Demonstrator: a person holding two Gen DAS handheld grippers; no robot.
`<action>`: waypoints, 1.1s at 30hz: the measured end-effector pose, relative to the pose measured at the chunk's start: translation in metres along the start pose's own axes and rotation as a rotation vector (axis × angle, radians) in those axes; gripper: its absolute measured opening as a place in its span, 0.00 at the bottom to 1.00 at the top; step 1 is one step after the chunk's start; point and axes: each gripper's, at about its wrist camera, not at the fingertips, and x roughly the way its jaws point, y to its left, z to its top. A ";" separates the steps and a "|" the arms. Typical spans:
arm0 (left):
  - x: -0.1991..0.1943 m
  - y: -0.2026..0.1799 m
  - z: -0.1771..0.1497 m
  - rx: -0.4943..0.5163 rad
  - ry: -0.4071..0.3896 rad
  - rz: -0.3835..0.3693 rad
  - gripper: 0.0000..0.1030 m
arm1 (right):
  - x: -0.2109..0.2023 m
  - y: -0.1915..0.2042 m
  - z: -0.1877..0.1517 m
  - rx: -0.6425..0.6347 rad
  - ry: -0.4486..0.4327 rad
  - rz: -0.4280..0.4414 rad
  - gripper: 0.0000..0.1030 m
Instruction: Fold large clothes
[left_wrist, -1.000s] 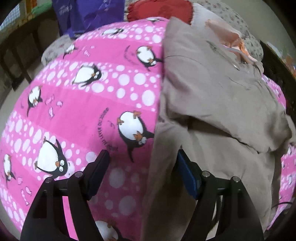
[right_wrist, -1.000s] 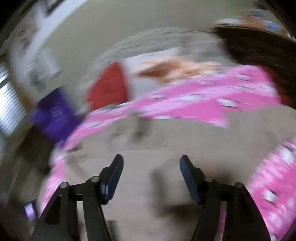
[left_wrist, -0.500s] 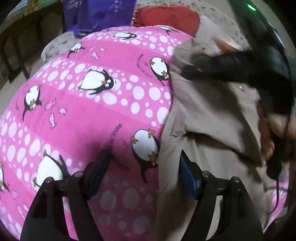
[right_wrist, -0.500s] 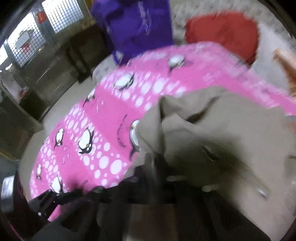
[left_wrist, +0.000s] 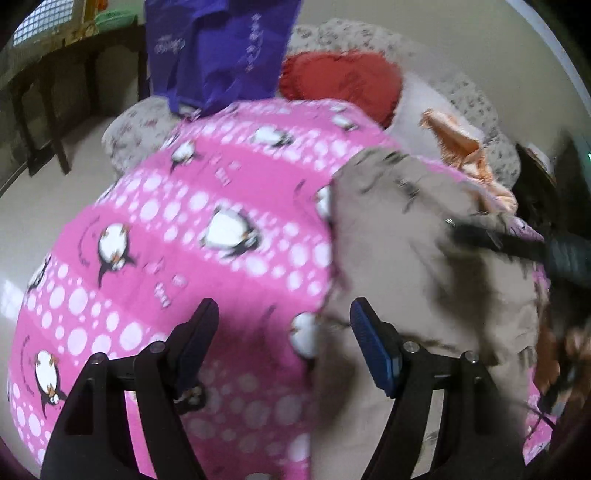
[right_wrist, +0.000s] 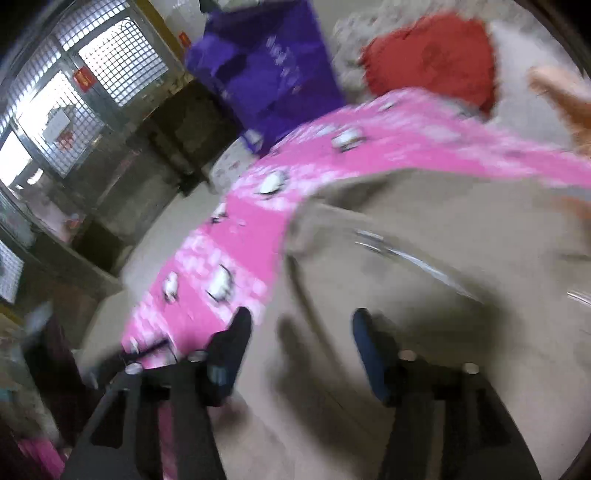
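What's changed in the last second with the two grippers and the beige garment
The right gripper swung from a high view onto the beige garment, its arm now crossing the far right of the left view. The left gripper eased back from the garment's edge. Both stayed open, gripping nothing; the garment still lies on the pink penguin blanket.

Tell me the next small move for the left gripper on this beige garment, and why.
Probably ease the left gripper forward and slightly right, then close on the beige garment's near edge. Its jaws stand open, straddling that edge where it meets the pink penguin blanket, with nothing held. The right gripper is open too, over the garment.
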 end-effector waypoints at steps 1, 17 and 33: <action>0.001 -0.006 0.005 0.018 -0.005 -0.003 0.71 | -0.017 -0.009 -0.010 -0.009 -0.018 -0.059 0.64; 0.060 -0.059 -0.011 0.082 0.129 0.082 0.78 | -0.112 -0.141 -0.090 0.060 -0.051 -0.579 0.05; 0.038 -0.066 -0.025 0.103 0.121 0.102 0.78 | -0.127 -0.105 -0.133 0.180 -0.042 -0.379 0.54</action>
